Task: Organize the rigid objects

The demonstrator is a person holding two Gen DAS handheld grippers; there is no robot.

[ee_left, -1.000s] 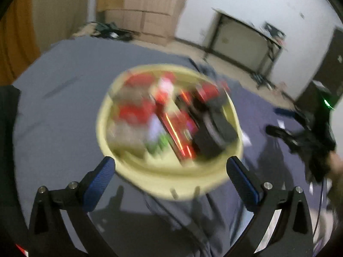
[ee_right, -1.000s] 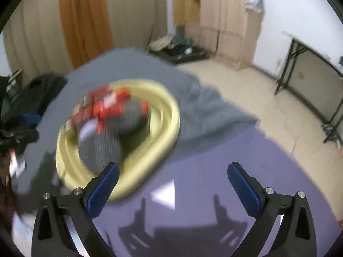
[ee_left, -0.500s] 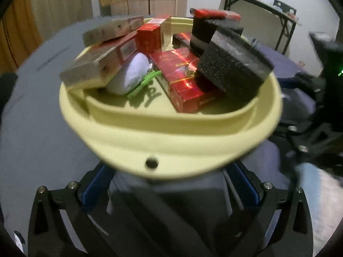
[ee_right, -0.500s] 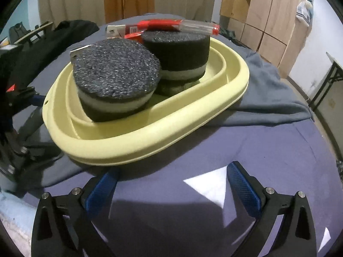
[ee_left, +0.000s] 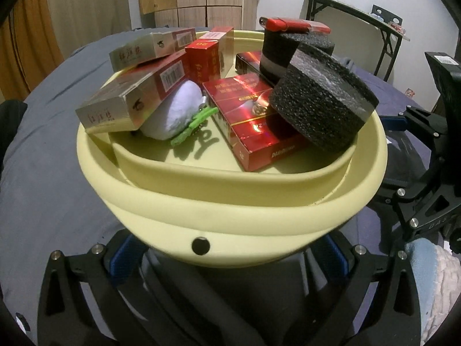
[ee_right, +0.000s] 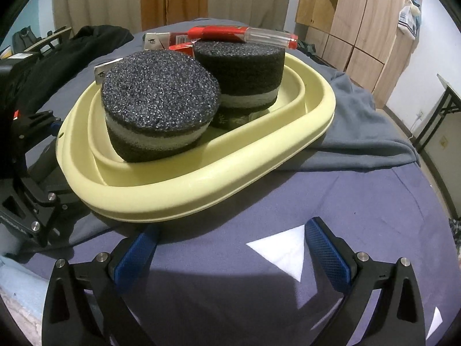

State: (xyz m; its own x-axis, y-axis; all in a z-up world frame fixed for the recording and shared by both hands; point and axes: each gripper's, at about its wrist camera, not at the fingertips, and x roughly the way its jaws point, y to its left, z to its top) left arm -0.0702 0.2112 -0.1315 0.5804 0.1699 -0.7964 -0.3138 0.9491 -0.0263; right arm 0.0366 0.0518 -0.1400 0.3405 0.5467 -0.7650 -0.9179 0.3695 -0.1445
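Note:
A pale yellow basin stands on the cloth-covered surface. It holds red and gold cigarette boxes, a white lump, a green clip and two black foam discs. A red and clear pen-like tool lies on the far disc. My left gripper is open, low at the basin's near rim, its blue pads partly under the rim. My right gripper is open just short of the basin's other side, with nothing between its fingers.
A white paper triangle lies on the purple cloth between the right fingers. A grey blanket is bunched behind the basin and black clothing lies at the far left. Wooden cupboards and a folding table stand beyond.
Both grippers have dropped low and come close to the basin, which now fills both views. Both stay open and nothing in the basin has shifted.

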